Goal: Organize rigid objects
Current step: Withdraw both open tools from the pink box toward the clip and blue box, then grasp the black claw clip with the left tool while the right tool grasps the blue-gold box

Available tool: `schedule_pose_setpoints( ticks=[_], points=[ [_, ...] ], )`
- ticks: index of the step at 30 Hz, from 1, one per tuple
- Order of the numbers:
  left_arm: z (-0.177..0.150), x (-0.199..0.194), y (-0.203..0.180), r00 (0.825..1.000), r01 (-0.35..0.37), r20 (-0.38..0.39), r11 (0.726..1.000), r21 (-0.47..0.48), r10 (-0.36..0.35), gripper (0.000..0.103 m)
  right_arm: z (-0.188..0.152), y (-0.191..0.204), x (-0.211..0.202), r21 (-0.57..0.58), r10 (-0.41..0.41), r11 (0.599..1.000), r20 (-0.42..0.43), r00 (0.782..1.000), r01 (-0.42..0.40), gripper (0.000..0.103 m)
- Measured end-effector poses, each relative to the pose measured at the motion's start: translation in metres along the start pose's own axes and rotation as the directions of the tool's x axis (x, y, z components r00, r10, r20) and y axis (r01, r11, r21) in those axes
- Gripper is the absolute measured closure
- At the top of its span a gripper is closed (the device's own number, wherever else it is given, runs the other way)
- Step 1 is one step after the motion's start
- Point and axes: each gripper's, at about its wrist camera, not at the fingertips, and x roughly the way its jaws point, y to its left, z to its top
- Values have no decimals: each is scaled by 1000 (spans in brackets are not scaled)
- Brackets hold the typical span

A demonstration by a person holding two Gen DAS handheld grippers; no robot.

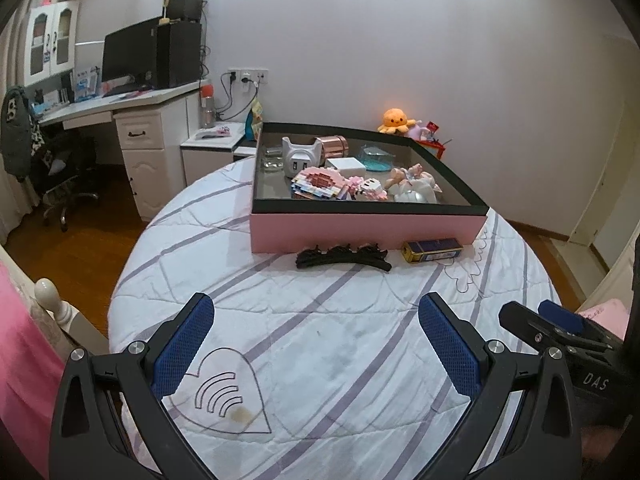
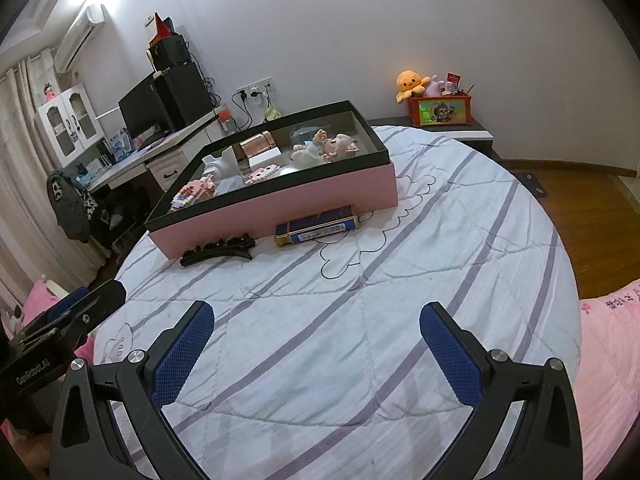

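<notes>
Both tongs, left gripper [image 1: 316, 344] and right gripper [image 2: 316, 344], were held wide open and empty; hair clip [image 1: 343, 258] and tin [image 1: 432, 251] lay at 12 o'clock, unpicked, before pink box [image 1: 360, 232]; pickup judged next.

Hair clip [image 1: 342, 256] left of tin [image 1: 432, 250]

My left wrist camera looks low across the bed [image 1: 320, 340], facing the pink box [image 1: 368, 228] head-on. My right wrist camera sits to the right, seeing that box [image 2: 280, 204] obliquely from similar range. Both share bed, box and wall.
</notes>
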Motion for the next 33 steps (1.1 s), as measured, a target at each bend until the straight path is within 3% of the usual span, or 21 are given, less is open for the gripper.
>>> schedule_pose_setpoints(
  ticks=[12,24,28,33],
  points=[
    [10,77,-25,988,37,-147,999,-4,-37,0,15,-25,11,21,-41,999,-3,999,41,0],
    [29,138,-34,961,-100,-258,995,7,99,0,23,-35,36,7,-47,999,-44,998,47,0],
    [29,132,-28,970,-47,-238,999,-14,43,7,28,-28,43,-26,-52,998,-61,997,50,0],
    [22,114,-14,976,4,-216,1000,-27,-9,7,37,-13,60,-82,-71,995,-97,993,63,0]
  ],
)
